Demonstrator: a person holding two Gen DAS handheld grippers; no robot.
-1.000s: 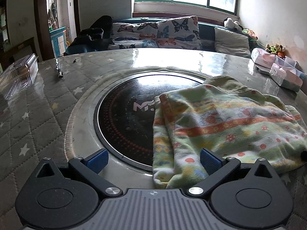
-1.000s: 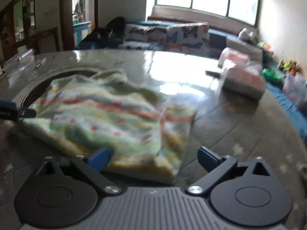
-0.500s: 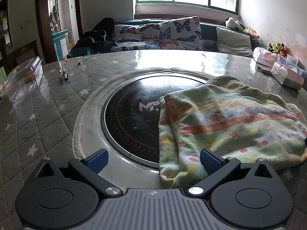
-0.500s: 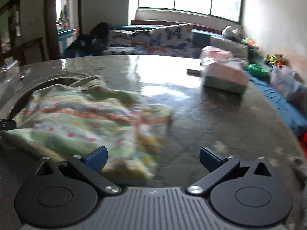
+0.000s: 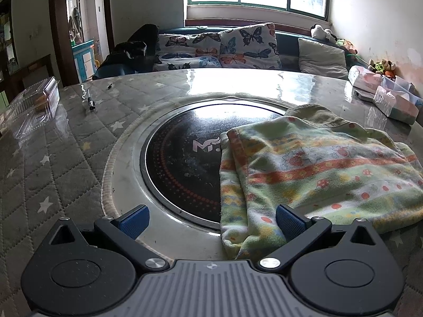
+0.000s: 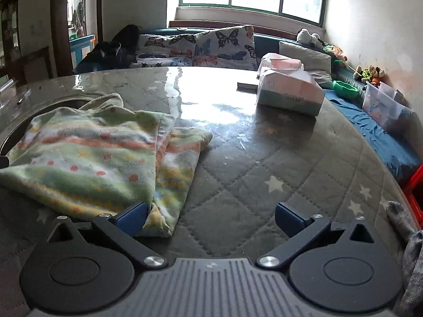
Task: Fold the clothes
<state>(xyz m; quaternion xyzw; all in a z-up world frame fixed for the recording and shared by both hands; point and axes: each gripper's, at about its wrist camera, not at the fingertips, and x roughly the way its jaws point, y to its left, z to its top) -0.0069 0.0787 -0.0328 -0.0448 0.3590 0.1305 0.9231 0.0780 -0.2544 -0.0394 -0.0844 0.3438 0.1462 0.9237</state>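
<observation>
Garment (image 5: 317, 169) lies roughly folded on the surface (image 5: 66, 153), its left part over the black round plate (image 5: 182, 163). Left gripper (image 5: 211, 219) is wide open w/ nothing held, right finger (image 5: 288, 220) over the near-left corner. Right gripper (image 6: 210, 218) is also wide open and empty, left finger (image 6: 132, 218) at the near-right corner; can't tell if it touches. Risk: closing from here pinches only the top layer, so lifting would undo the fold. The surface looks glossy, so the garment may slide.
</observation>
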